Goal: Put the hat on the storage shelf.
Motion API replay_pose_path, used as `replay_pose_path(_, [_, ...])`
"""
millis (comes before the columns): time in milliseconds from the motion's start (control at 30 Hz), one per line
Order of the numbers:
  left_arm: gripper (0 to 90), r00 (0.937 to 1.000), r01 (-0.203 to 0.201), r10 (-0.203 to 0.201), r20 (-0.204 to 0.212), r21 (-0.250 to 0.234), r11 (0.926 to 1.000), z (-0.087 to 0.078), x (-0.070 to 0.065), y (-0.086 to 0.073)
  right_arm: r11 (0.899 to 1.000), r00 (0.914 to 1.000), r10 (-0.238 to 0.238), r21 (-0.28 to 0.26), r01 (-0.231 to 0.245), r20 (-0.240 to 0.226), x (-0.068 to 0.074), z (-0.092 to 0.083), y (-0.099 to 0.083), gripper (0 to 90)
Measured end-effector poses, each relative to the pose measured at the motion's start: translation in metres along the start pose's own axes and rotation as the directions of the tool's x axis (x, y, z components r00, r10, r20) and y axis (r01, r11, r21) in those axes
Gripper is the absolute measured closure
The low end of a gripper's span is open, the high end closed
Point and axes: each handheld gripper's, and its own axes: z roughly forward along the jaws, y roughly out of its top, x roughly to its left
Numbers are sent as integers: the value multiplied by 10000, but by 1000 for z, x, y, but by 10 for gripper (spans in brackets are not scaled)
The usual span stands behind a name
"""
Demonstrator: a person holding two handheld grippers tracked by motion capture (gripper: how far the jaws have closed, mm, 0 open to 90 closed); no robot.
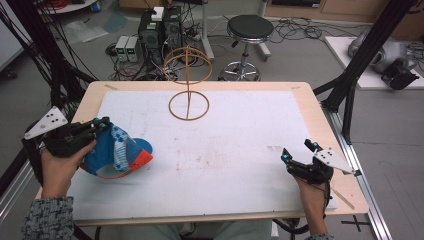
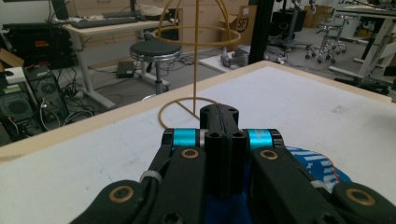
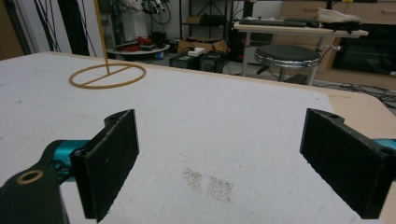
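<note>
The left gripper (image 1: pixel 102 125), jaws clamped on the blue sock (image 1: pixel 116 152), appears mid-lift off the desk (image 1: pixel 225 150), the wire stand (image 1: pixel 188 97) ahead likely next; right gripper (image 1: pixel 298 154) jaws wide, empty.

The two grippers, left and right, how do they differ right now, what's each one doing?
The left gripper has its jaws shut on the blue and orange sock, gripping its cuff end, while the right gripper has its jaws wide apart with nothing between them. The left one is at the table's left edge, the right one near the front right corner. Both are black with teal joints and hand-held.
</note>
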Motion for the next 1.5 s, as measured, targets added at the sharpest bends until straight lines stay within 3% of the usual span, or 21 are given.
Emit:
replay_pose_path(133, [890,9997,-217,215,-136,-149,9997,7,-2,18,10000,10000,-1,-25,1,7,-1,1,0,107])
replay_pose_path(367, [890,9958,-385,337,-851,-556,9977,18,5,46,10000,10000,45,-58,-45,25,-4,2,0,108])
replay_pose_path(467, [890,9913,-453,370,-1264,-637,9969,24,10,57,10000,10000,41,-36,-41,30,-5,2,0,108])
replay_pose_path(633, [890,9817,-270,83,-1902,-960,9950,33,18,79,10000,10000,-27,-2,27,1,-6,4,-1,108])
replay_pose_path(900, [890,9678,-376,44,-2515,-1276,9911,52,28,115,9998,9998,-145,146,147,-133,-5,7,-3,108])
replay_pose_path(1167, [891,9577,-34,-531,-2829,-1957,9807,69,38,143,9998,9999,-40,198,43,-139,-8,9,-5,107])
replay_pose_path(1267, [891,9575,135,-738,-2787,-2125,9771,74,42,152,9998,9999,58,195,-56,-109,-8,9,-5,107])
replay_pose_path(1500, [890,9549,13,-682,-2889,-2255,9742,89,46,170,9999,9999,40,147,-38,-109,-9,9,-5,108])
